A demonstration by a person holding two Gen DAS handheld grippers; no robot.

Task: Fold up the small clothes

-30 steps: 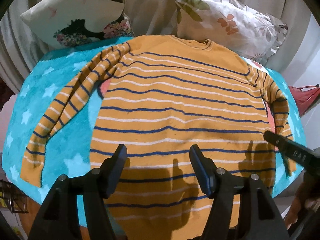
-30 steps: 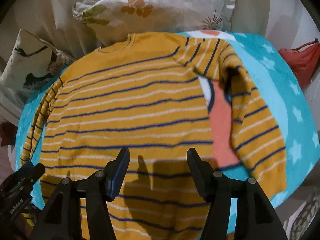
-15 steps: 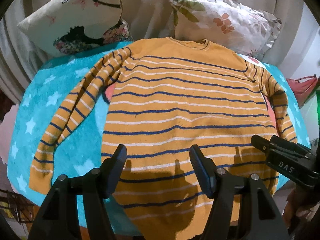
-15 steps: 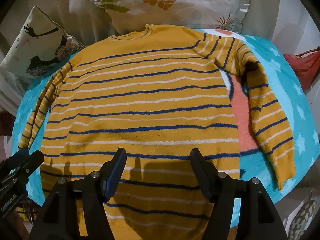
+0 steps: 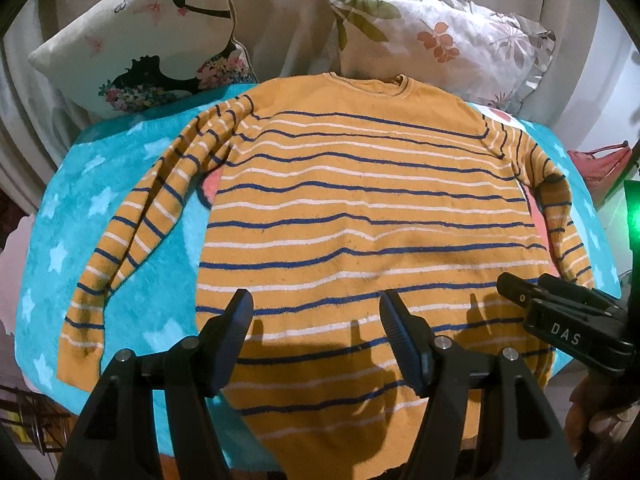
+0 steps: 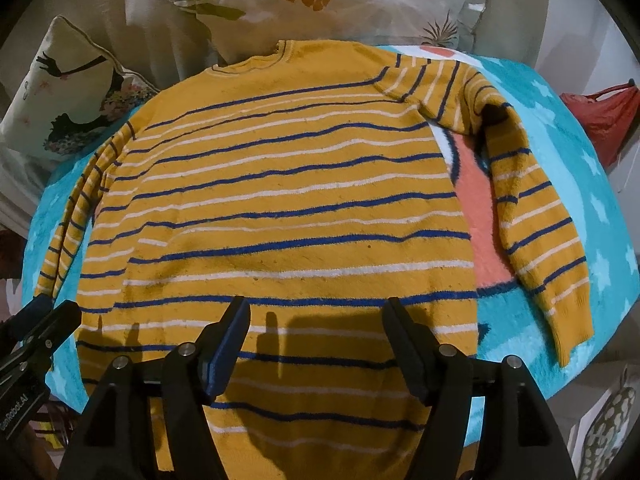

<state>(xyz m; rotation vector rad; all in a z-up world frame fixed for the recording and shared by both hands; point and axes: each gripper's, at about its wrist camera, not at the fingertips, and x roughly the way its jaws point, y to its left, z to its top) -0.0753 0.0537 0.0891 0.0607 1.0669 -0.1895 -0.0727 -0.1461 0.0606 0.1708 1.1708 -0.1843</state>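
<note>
- Sweater (image 5: 360, 208), mustard with blue and white stripes, lies spread flat on the turquoise star blanket (image 5: 120, 184), collar toward the floral pillow (image 5: 440, 40) and hem toward both grippers
- Over the last second both views have drawn back from the sweater, so the whole garment now shows, sleeves included
- Left gripper (image 5: 316, 320) hovers over the sweater's hem, jaws spread wide, holding nothing
- Right gripper (image 6: 316, 320) hovers likewise above the hem, jaws spread, empty
- Left sleeve (image 5: 132, 232) angles out from the sweater's body; right sleeve (image 6: 532, 220) hangs bent beside it
- Judging by this, no fold is made yet; the pull-back looks like a survey before taking a sleeve
</note>
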